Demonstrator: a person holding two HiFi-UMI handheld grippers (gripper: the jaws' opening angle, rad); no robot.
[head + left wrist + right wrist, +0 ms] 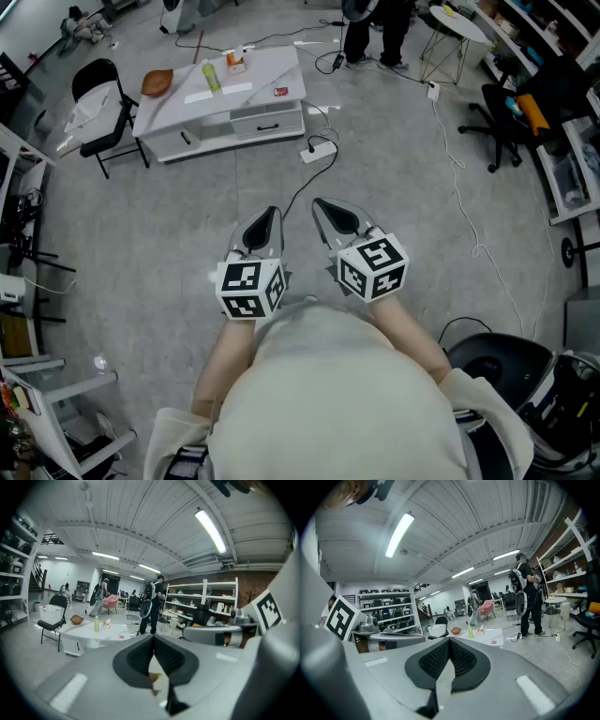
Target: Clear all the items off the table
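A low white table (267,80) stands far ahead on the grey floor. On it are a brown bowl (157,82), a green bottle (211,75), a small orange and white box (234,63), a small red item (280,91) and flat white sheets. My left gripper (271,217) and right gripper (320,206) hover side by side close to the person's body, well short of the table, both shut and empty. The left gripper view shows its closed jaws (153,638) with the table (112,633), bowl (76,619) and bottle (96,624) in the distance. Beyond the right gripper (449,642), the bottle (470,631) shows again.
A black chair with a white bag (98,105) stands left of the table. A power strip (317,150) and cables lie on the floor between me and the table. A person (375,28) stands behind it; an office chair (502,122) and shelves (572,159) are at the right.
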